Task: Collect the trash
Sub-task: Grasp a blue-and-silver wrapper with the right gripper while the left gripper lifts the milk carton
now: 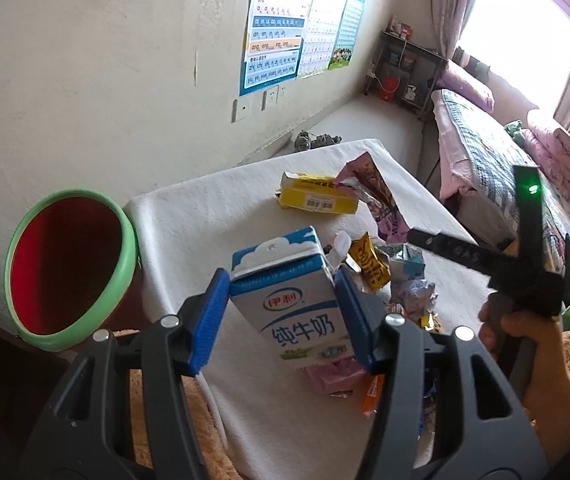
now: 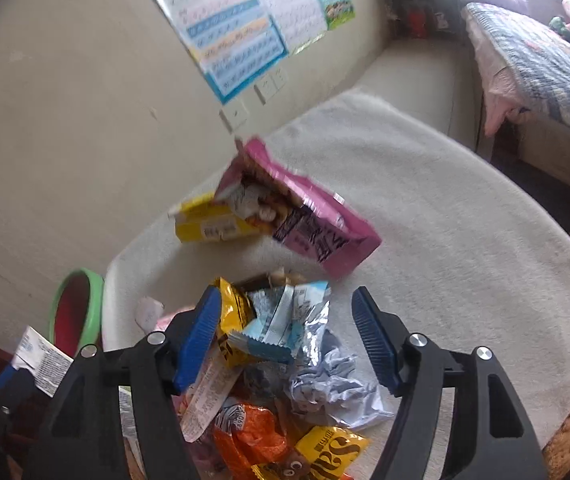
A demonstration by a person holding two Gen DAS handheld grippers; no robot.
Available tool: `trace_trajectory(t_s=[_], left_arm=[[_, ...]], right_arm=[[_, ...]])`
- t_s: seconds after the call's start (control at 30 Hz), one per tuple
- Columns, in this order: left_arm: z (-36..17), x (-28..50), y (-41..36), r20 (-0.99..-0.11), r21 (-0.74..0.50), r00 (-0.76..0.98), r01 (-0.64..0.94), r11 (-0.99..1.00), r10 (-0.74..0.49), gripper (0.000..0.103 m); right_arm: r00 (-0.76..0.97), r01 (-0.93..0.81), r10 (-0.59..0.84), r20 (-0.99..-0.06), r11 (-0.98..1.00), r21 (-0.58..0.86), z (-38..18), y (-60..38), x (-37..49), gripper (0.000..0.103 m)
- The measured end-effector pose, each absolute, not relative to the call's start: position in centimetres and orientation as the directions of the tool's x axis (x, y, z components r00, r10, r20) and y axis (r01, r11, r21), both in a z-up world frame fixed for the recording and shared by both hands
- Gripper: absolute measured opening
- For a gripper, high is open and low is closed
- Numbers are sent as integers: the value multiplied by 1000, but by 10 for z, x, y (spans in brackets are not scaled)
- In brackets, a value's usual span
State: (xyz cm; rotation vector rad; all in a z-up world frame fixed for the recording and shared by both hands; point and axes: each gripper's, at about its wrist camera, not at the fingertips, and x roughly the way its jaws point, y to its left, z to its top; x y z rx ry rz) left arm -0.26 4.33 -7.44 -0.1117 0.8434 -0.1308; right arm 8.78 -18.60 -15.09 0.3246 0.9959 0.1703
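Observation:
My left gripper [image 1: 283, 316] is shut on a blue-and-white milk carton [image 1: 285, 292] and holds it above the white-covered table [image 1: 213, 216]. The red bin with a green rim [image 1: 69, 264] stands to its left, beside the table; it also shows in the right wrist view [image 2: 77, 312]. My right gripper [image 2: 287, 336] is open above a pile of wrappers [image 2: 281, 332], its fingers either side of a silver-blue wrapper. A pink snack bag [image 2: 309, 224] and a yellow box [image 2: 209, 224] lie farther back on the table.
A crumpled paper [image 2: 329, 392], orange wrapper [image 2: 253, 436] and yellow wrapper [image 2: 325, 452] lie near the front. A bed [image 1: 497, 152] stands to the right, and a wall with posters [image 1: 277, 36] is behind the table. A brown plush surface [image 1: 201, 420] borders the table's front.

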Motion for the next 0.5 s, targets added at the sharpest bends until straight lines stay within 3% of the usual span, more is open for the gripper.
trace_trajectory(t_s=[0.1, 0.17, 0.23, 0.5], left_arm=[[-75, -3, 44, -739, -152, 654, 70, 986, -160, 51], [-76, -2, 44, -740, -152, 653, 69, 986, -160, 49], [-77, 0, 45, -741, -153, 652, 65, 986, -158, 49], [-83, 3, 54, -752, -165, 642, 40, 985, -152, 45]], right_arm=[[498, -3, 269, -824, 951, 309, -164, -179, 93, 55], [476, -2, 281, -833, 948, 318, -170, -179, 95, 27], [481, 0, 284, -829, 946, 324, -169, -180, 94, 19], [574, -13, 290, -766, 938, 346, -137, -188, 82, 16]])
